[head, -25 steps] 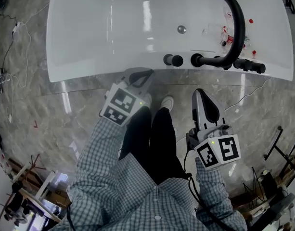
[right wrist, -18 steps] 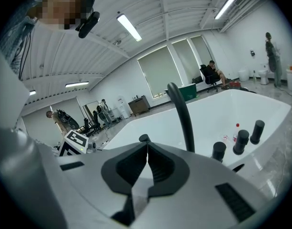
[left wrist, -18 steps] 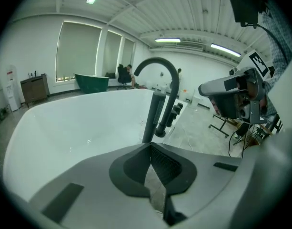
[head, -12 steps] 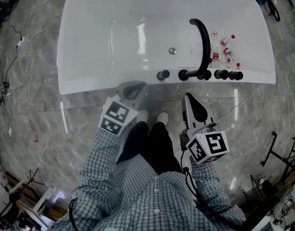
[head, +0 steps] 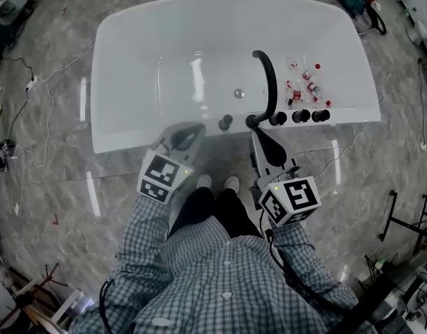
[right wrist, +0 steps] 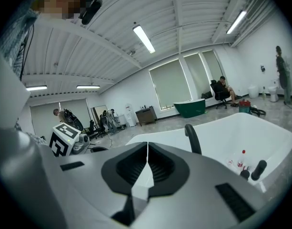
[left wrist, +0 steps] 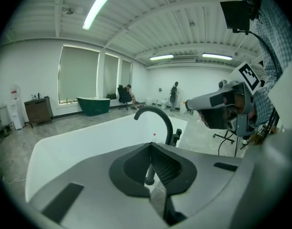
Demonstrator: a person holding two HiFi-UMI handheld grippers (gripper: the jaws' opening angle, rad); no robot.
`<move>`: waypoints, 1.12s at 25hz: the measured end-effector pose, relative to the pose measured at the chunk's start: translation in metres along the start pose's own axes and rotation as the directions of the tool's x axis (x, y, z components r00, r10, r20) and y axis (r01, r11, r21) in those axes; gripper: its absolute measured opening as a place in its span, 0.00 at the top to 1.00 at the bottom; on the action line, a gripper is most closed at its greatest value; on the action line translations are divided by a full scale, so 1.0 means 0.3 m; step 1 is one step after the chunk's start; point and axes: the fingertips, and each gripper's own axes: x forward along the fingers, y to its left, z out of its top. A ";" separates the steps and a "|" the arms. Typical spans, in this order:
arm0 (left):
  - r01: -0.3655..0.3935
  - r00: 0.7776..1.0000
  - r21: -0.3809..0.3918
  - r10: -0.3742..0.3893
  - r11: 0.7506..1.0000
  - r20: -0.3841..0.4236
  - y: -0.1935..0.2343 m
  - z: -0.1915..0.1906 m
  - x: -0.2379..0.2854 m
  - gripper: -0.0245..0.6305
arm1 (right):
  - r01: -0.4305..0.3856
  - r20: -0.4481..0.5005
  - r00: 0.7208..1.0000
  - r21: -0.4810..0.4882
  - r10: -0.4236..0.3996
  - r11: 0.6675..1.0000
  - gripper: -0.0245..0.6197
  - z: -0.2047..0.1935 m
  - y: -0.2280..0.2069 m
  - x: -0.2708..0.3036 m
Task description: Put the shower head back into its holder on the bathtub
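Shower head (head: 317, 115), as far as your head view let it be made out, was the dark piece at the right end of the row of fittings (head: 276, 119) on the near rim of the white bathtub (head: 129, 61), to the right of the foot of the curved black spout (head: 269, 82). Neither gripper touched it. Some small red-capped bottles (head: 304, 85) lay in the tub just right of the spout. You held the left gripper (head: 188, 132) over the marble floor (head: 46, 179), its tip just short of the rim. The right gripper (head: 260, 139) pointed the same way, its tip near the foot of the spout. In the left gripper view, your left gripper (left wrist: 152, 149) had its jaws closed together with nothing held. Past them rose the spout (left wrist: 157, 114) and the white tub, and your right gripper (left wrist: 191, 104) showed at the right. In the right gripper view, your right gripper (right wrist: 147, 149) was closed to a thin seam and empty. Beyond it stood the spout (right wrist: 193, 138), a bottle (right wrist: 241, 159) in the tub and two dark fittings (right wrist: 258, 170) on the rim; whether either was the shower head could not be told there.
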 end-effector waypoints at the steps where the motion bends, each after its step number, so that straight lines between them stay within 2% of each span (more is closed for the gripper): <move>1: 0.000 1.000 -0.002 0.000 1.000 0.014 -0.006 0.021 -0.015 0.95 | -0.002 0.009 1.000 -0.003 0.002 1.000 0.93 0.016 0.007 -0.003; 5: -0.003 0.998 -0.012 0.004 1.000 0.060 -0.013 0.093 -0.064 0.95 | 0.006 0.035 0.999 -0.003 -0.006 1.000 0.93 0.073 0.018 -0.014; 10: 0.002 0.998 0.014 -0.003 1.000 0.063 -0.026 0.141 -0.135 0.95 | 0.016 0.065 0.998 -0.007 -0.015 1.000 0.93 0.148 0.045 -0.045; 21: -0.023 0.987 0.036 0.017 0.999 0.161 0.009 0.302 -0.193 0.95 | 0.007 0.139 0.990 -0.084 0.005 0.996 0.93 0.274 0.060 -0.069; 28: -0.016 0.972 -0.004 0.016 1.000 0.236 -0.003 0.369 -0.212 0.95 | -0.012 0.173 0.984 -0.111 0.032 0.994 0.93 0.344 0.090 -0.082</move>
